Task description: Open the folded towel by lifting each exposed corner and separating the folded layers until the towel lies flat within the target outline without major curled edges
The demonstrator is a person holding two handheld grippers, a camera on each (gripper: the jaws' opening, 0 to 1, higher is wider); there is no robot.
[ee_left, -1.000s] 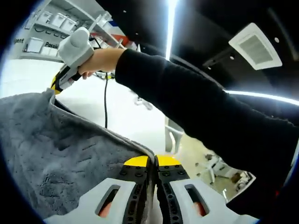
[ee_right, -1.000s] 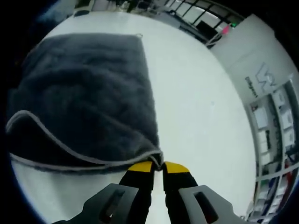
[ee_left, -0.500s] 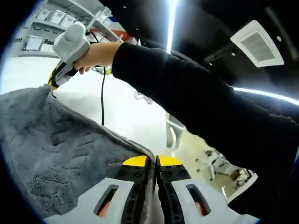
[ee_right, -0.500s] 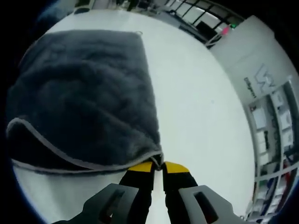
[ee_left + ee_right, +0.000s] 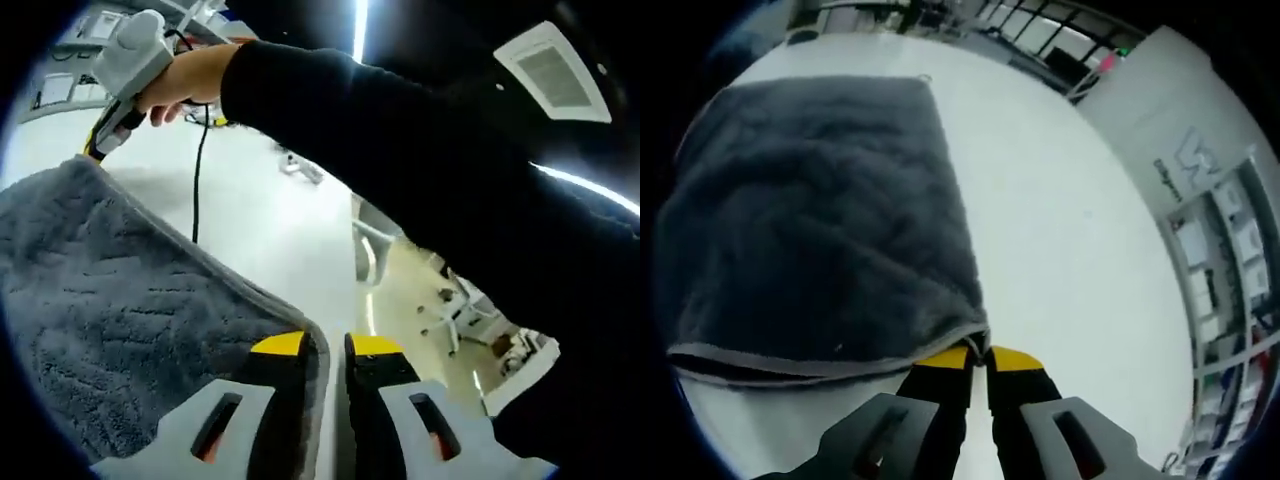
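Both tongs pinched towel (image 5: 820,210) corners: left tongs (image 5: 325,350) at lower centre, right tongs (image 5: 978,358) likewise, towel spread over the tabletop (image 5: 1060,230). I judged uneven pulling could slip a corner, curling the edge.

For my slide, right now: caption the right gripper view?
Right gripper pinches a corner of the grey towel, spread across the white table.
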